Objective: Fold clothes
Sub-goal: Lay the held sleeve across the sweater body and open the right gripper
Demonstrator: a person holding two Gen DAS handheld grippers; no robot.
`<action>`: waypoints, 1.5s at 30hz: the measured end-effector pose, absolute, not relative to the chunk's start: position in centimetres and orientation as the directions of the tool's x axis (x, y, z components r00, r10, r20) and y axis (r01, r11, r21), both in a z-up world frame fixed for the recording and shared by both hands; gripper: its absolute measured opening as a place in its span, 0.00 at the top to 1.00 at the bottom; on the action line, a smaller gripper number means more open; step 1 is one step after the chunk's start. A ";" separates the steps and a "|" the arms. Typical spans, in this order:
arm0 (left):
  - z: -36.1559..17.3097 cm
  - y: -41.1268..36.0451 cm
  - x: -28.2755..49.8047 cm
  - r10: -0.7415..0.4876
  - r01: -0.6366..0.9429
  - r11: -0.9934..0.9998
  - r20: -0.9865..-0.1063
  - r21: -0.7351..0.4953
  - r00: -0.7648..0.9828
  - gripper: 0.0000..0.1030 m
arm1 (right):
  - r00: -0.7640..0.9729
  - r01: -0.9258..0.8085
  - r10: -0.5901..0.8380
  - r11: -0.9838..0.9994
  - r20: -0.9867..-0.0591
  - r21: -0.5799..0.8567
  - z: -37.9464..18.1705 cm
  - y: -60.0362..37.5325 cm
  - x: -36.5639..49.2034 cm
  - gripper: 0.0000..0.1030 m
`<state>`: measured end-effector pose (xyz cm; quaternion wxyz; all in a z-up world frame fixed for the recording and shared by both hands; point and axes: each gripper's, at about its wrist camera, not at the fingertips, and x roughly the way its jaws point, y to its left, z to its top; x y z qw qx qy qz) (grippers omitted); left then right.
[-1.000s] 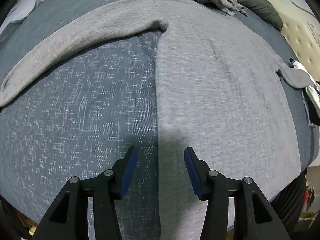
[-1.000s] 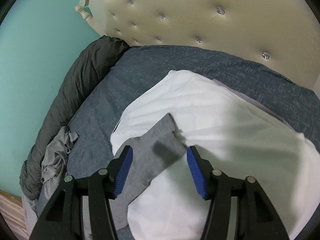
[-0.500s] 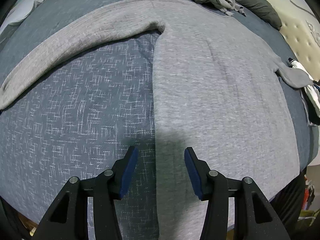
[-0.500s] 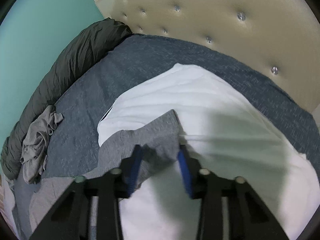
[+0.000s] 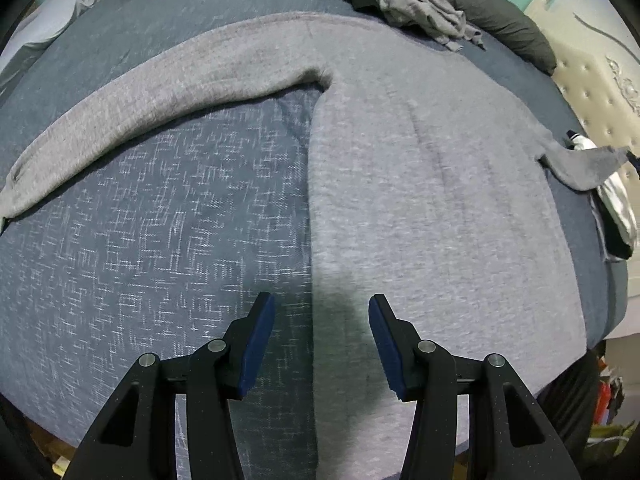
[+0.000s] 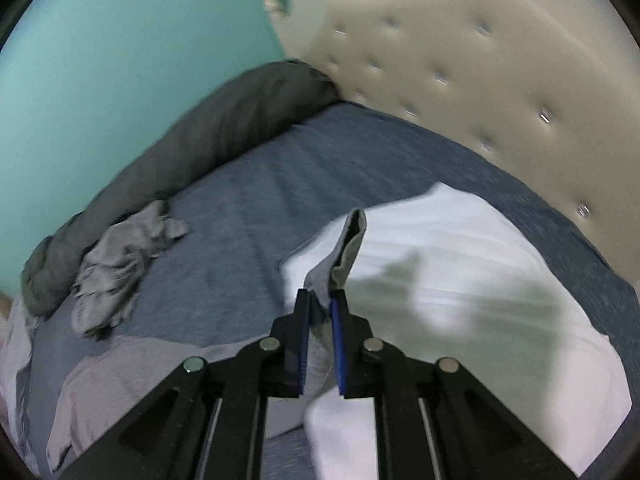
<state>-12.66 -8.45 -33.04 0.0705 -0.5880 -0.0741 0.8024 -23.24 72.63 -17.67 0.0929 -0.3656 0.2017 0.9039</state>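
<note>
Right gripper [image 6: 320, 300], jaws closing on the sleeve cuff [image 6: 350, 240] of the grey knit sweater [image 5: 420, 200]; body extends toward the open, empty left gripper [image 5: 322, 312].

Left wrist view: steeply down, close over bed [image 5: 140, 240]. Right: toward headboard [image 6: 480, 80]. Shared: crumpled grey garment [image 5: 420, 8].

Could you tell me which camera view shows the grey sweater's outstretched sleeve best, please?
The left wrist view: the outstretched sleeve lies flat on the bedspread, full length. The right wrist view shows only the other sleeve's cuff.
</note>
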 end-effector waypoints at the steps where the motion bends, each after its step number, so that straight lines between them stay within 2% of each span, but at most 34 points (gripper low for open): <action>1: -32.9 -8.3 -12.2 0.203 -0.031 -0.979 -0.931 -0.204 -0.302 0.49 | -0.725 -0.287 0.000 -0.909 -0.689 0.302 -17.0 71.7 -23.1 0.91; 12: -29.6 -9.6 -10.3 0.247 -0.090 -0.969 -0.905 -0.230 -0.348 0.49 | -0.759 0.042 -0.258 -0.936 -0.597 0.351 -10.2 56.2 -23.4 0.91; 24: -27.5 -12.4 -7.9 0.320 -0.090 -0.946 -0.855 -0.312 -0.407 0.47 | -0.596 0.389 -0.538 -0.843 -0.596 0.372 -9.1 33.8 -22.0 0.91; 31: -27.3 -13.8 -6.9 0.344 -0.082 -0.936 -0.841 -0.342 -0.417 0.45 | -0.437 0.503 -0.622 -0.768 -0.649 0.397 -12.5 24.0 -19.0 0.91; 37: -27.4 -14.4 -6.6 0.352 -0.064 -0.931 -0.838 -0.359 -0.417 0.45 | -0.288 0.560 -0.636 -0.718 -0.716 0.412 -18.7 16.9 -16.1 0.91; 45: -28.1 -13.4 -7.2 0.375 -0.062 -0.921 -0.834 -0.385 -0.405 0.44 | -0.209 0.543 -0.635 -0.708 -0.743 0.452 -24.2 14.3 -13.9 0.91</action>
